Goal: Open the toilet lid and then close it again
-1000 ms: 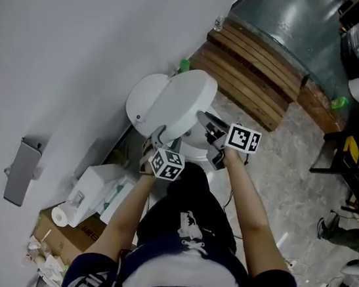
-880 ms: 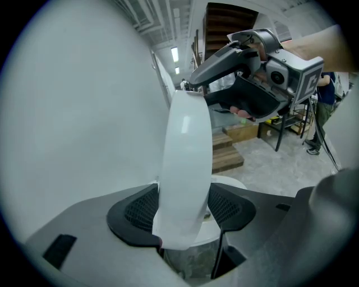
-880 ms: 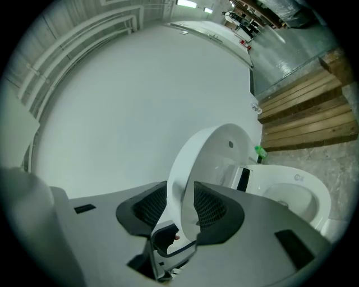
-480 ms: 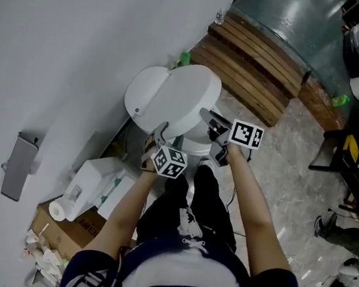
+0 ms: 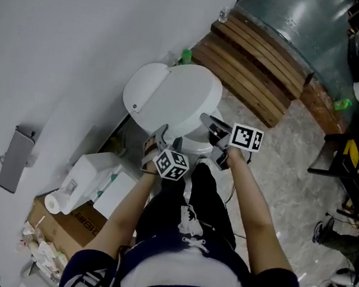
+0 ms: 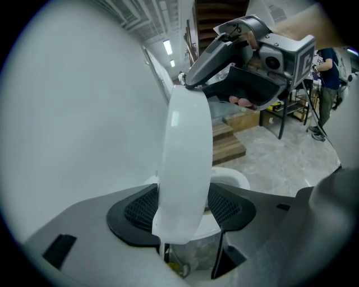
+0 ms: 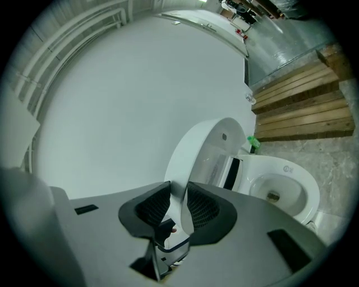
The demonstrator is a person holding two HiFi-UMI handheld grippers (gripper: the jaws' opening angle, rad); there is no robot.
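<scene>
Room: white wall [image 5: 62, 37], grey stone floor [image 5: 289, 162], wooden steps [image 5: 257, 64] further back. Cardboard box [image 5: 69, 220] on the floor by the wall, well apart from the steps.

Toilet lid [image 5: 184, 100]: tilted, part-raised over the open bowl [image 7: 280, 188].

Left tongs [image 5: 160, 133]: clenched on the lid's rim, a pad against each face, per the left gripper view.

Right tongs [image 5: 208, 120]: on the rim at the other side. Jaws closing, the thin lid edge between them, both pads touching it.

The toilet lid [image 5: 184, 100] looks glossy smooth plastic, the platform [image 5: 253, 67] bare slatted wood.
</scene>
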